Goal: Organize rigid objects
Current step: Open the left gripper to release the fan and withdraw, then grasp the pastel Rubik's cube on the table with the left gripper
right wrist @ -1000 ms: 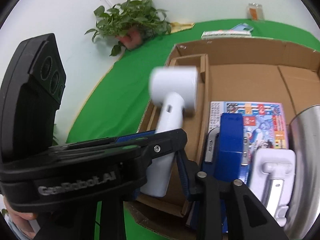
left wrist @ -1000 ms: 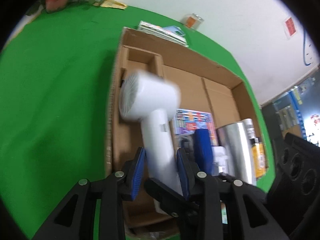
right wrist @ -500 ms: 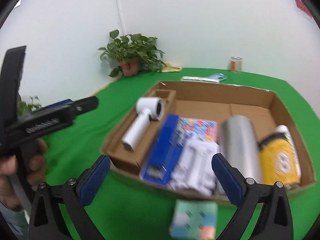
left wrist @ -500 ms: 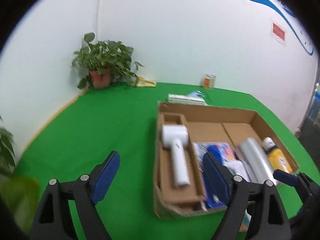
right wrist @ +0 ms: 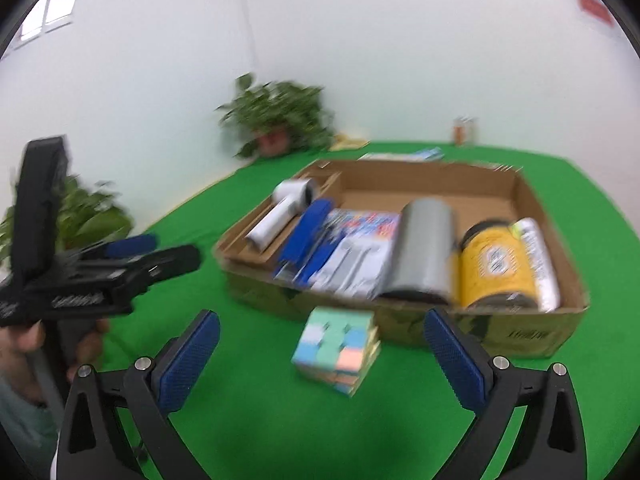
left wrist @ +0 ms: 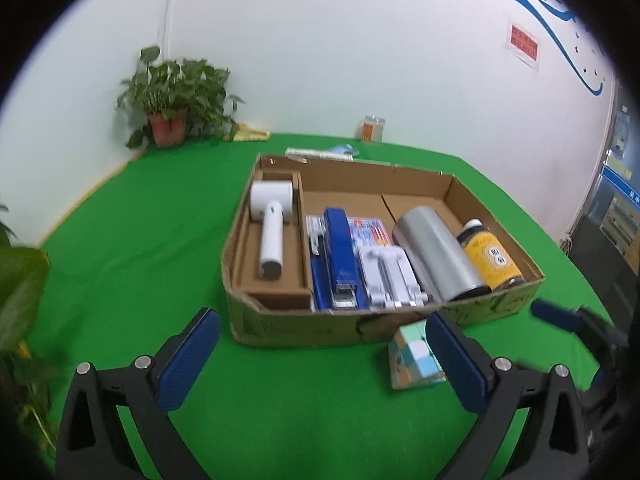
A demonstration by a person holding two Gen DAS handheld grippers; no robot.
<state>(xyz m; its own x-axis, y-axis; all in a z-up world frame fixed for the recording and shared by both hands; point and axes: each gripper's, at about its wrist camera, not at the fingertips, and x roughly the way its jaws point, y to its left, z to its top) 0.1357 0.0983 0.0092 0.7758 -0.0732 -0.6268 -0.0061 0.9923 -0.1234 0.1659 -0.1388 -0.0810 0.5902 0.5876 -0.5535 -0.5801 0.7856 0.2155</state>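
Note:
A shallow cardboard box (left wrist: 296, 328) (right wrist: 532, 334) sits on the green table. Inside lie a white hair dryer (left wrist: 272, 224) (right wrist: 280, 212) in the left slot, a blue stapler (left wrist: 340, 248) (right wrist: 306, 232), a white plastic piece (left wrist: 390, 276), a silver cylinder (left wrist: 436, 256) (right wrist: 424, 252) and a yellow jar (left wrist: 492, 256) (right wrist: 494, 268). A pastel cube (left wrist: 414, 356) (right wrist: 338, 348) stands on the table in front of the box. My left gripper (left wrist: 320, 360) is open and empty before the box. My right gripper (right wrist: 320, 356) is open and empty, with the cube between its fingers' line of sight.
A potted plant (left wrist: 172, 104) (right wrist: 280, 120) stands in the back left corner. A small jar (left wrist: 372, 128) and flat packets (left wrist: 320, 152) lie behind the box. Leaves (left wrist: 16, 288) hang at the left edge. The left gripper (right wrist: 92, 268) shows in the right wrist view.
The left gripper let go of the hair dryer, which now lies in the box's left slot. Both grippers pulled back from the box and stand open.

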